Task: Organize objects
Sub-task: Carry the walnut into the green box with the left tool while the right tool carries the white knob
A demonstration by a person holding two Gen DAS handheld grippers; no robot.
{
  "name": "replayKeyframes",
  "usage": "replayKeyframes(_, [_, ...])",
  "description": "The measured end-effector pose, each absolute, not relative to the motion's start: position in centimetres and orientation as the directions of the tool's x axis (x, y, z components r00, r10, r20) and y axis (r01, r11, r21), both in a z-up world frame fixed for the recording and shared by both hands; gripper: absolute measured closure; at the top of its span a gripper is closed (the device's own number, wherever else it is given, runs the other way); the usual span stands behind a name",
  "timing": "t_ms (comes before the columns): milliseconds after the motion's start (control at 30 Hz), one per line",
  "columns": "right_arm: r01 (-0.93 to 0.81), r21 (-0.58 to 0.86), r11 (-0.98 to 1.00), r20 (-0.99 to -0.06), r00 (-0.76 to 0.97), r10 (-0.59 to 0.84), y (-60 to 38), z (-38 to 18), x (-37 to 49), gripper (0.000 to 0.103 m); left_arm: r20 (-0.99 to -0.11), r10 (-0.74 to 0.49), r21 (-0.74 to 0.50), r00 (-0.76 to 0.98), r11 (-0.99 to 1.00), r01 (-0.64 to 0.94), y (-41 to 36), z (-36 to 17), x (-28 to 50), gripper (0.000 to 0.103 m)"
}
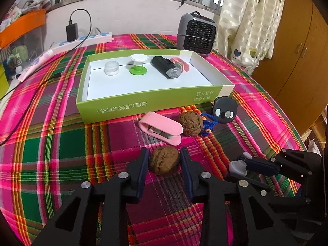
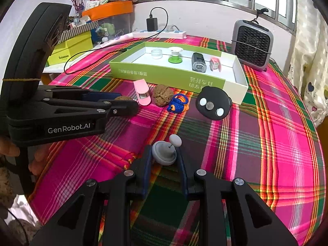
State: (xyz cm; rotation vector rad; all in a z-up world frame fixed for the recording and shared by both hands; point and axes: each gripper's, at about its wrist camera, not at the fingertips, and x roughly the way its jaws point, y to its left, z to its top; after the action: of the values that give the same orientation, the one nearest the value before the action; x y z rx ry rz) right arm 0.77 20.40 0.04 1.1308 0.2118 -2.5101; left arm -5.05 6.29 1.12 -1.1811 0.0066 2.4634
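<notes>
My left gripper (image 1: 164,161) is shut on a brown walnut (image 1: 163,161) just above the plaid cloth. My right gripper (image 2: 164,153) is shut on a small grey knob with a white pin top (image 2: 165,151); it also shows in the left wrist view (image 1: 237,166). A green-sided open box (image 1: 114,110) lies ahead, holding a clear jar (image 1: 111,68), a green-and-white spool (image 1: 139,65), a black device (image 1: 166,67) and a pink item (image 1: 181,63). In front of the box lie a pink clip (image 1: 162,130), a second walnut (image 1: 190,124), a blue cord (image 1: 208,123) and a black round tag (image 1: 224,112).
A grey fan heater (image 1: 196,33) stands behind the box at the right. A white power strip with a black charger (image 1: 71,32) and its cable lie at the back left. Yellow-green boxes (image 2: 69,49) and an orange bin (image 2: 110,9) stand off the table's left.
</notes>
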Motion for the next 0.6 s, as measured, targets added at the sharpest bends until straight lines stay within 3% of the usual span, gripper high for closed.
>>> replayKeyframes(600, [0.398,0.019,-0.917,-0.746,-0.605,-0.278,20.40,0.03,0.87,0.078,-0.749,0.345,-0.154,-0.565,-0.921,-0.358,6.39,1.11,-4.98,0.075])
